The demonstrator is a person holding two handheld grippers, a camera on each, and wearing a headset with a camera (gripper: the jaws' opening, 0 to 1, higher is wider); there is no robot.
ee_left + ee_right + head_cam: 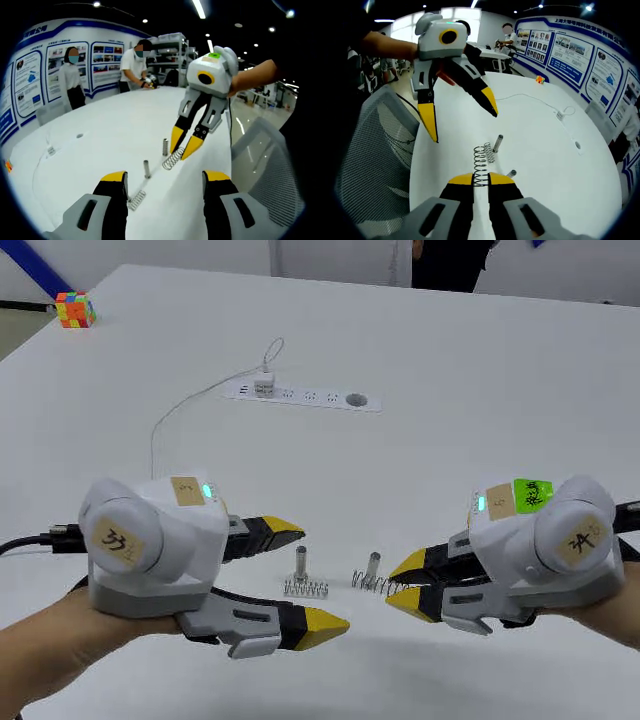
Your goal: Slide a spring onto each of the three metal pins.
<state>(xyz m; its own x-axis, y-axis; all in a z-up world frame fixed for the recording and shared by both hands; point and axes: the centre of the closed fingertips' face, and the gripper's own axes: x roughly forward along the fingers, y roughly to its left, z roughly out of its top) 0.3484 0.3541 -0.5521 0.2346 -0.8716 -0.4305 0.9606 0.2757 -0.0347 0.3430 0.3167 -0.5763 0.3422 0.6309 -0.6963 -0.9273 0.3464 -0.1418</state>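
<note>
The right hand-held gripper is clamped on one end of a spring, near the bench's front edge and just beside a pin. Gripped only by its end, the spring may bend, miss the pin's top or tip it over. The left hand-held gripper has its jaws apart around a second spring.

1. The gap between the left tool and the right tool is narrow. The left pin and right pin stand upright in it.
2. A loose spring lies at the left pin's foot. The held spring, pinched in the right tool, lies just beside the right pin.
3. Beyond the pins the bench lies open as far as the power strip and its cable.
4. A cube sits well apart, at the far left corner.
</note>
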